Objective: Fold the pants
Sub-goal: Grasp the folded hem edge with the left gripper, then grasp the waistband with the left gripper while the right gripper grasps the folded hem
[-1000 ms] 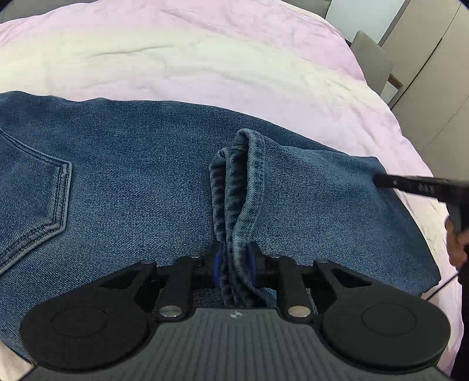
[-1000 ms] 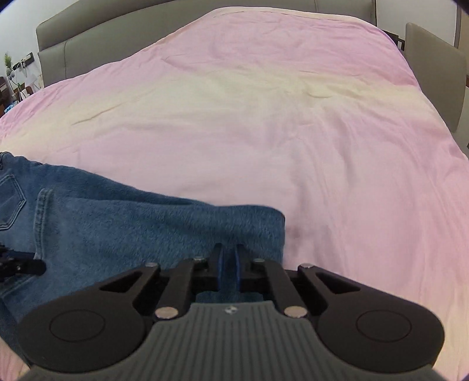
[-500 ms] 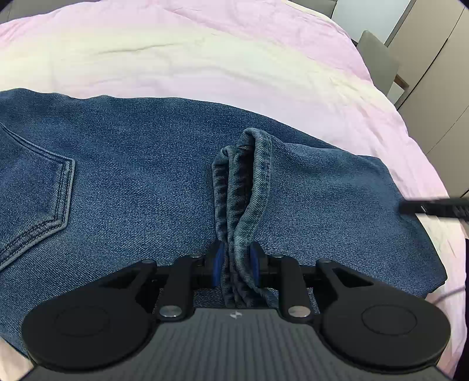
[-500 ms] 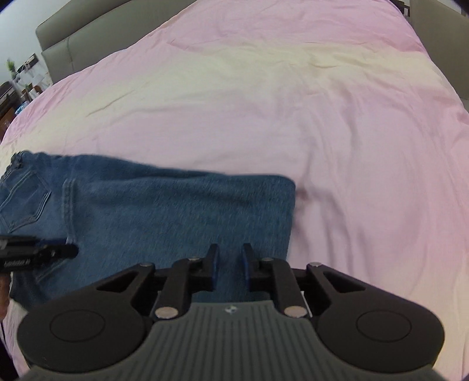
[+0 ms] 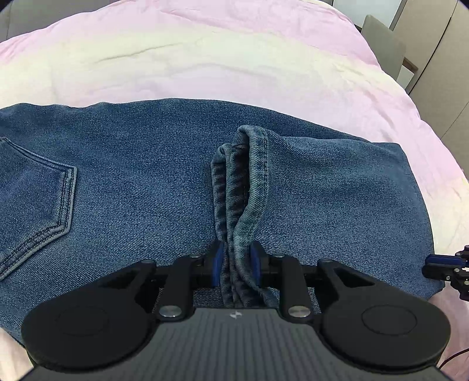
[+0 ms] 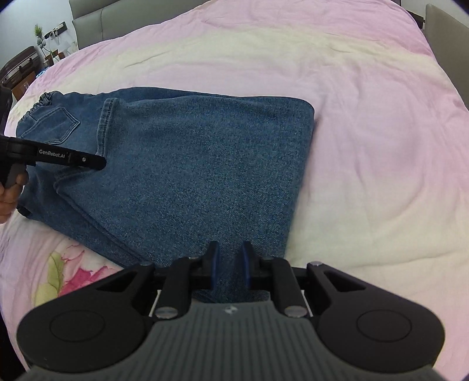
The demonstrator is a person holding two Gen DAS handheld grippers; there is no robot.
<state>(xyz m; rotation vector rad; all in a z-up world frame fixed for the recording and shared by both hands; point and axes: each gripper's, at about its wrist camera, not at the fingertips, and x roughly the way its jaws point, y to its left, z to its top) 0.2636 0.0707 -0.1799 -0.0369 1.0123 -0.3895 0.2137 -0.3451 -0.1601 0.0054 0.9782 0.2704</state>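
Note:
Blue jeans (image 5: 132, 175) lie folded on a pink and cream bed cover (image 5: 234, 58), back pocket (image 5: 38, 199) at the left. My left gripper (image 5: 236, 259) has the bunched leg hems (image 5: 243, 181) between its blue pads; its jaws are opening, and the cloth still fills the gap. In the right wrist view the jeans (image 6: 205, 161) form a neat rectangle, with the left gripper (image 6: 99, 160) seen side-on over the hem. My right gripper (image 6: 229, 263) hovers over the near corner of the fold, open a little, with nothing between its fingers.
A grey headboard (image 6: 96, 14) stands at the far end of the bed. A grey chair (image 5: 384, 35) and beige cupboards (image 5: 445, 44) are on the right. A floral print (image 6: 79, 272) marks the cover near the front left. A person's hand (image 6: 8, 196) holds the left gripper.
My right gripper has let go of the folded edge, parted its jaws and drawn back toward the near side. The left gripper's pads have spread slightly around the hems; it stayed in place.

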